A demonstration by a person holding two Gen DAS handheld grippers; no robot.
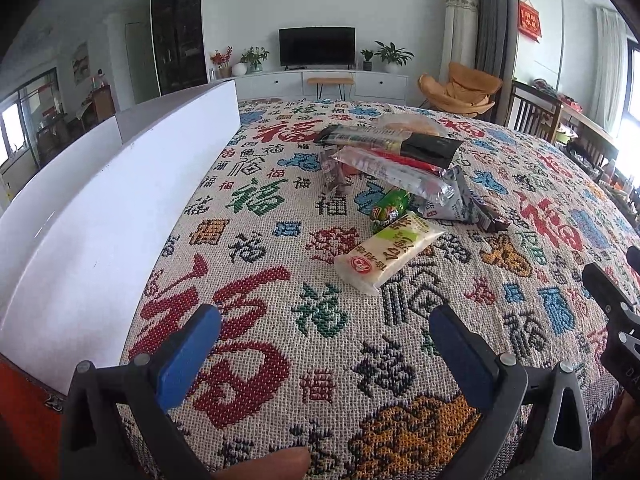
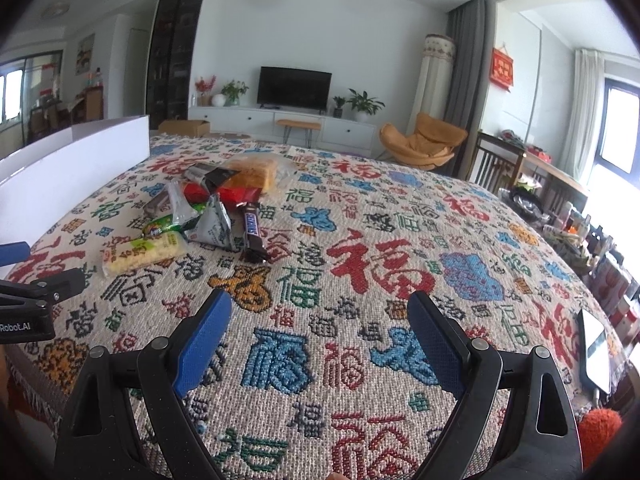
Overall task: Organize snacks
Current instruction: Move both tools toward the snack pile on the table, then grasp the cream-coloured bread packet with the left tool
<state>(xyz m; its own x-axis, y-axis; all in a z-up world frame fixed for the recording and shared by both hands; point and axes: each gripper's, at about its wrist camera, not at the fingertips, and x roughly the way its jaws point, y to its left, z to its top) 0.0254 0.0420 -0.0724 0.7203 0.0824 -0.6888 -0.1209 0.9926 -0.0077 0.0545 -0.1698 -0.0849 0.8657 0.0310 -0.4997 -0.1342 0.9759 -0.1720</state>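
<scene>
A pile of snacks lies on the patterned tablecloth [image 1: 280,360]. Nearest is a pale green-and-white rice cracker pack [image 1: 390,256] [image 2: 146,254], with a small green packet [image 1: 390,208] [image 2: 160,226] behind it. A silver pouch [image 1: 448,200] [image 2: 214,226], a Snickers bar [image 2: 253,228], a long silver-and-red bar [image 1: 384,168], a dark long pack [image 1: 388,140] and an orange cake in clear wrap [image 2: 256,170] lie further back. My left gripper [image 1: 326,326] is open, low over the cloth, short of the cracker pack. My right gripper [image 2: 320,310] is open too, right of the pile, holding nothing.
A white open box [image 1: 120,184] [image 2: 68,164] stands along the left edge of the table. A phone [image 2: 596,350] lies near the table's right edge. Chairs, a sideboard and a TV stand beyond the far side of the table.
</scene>
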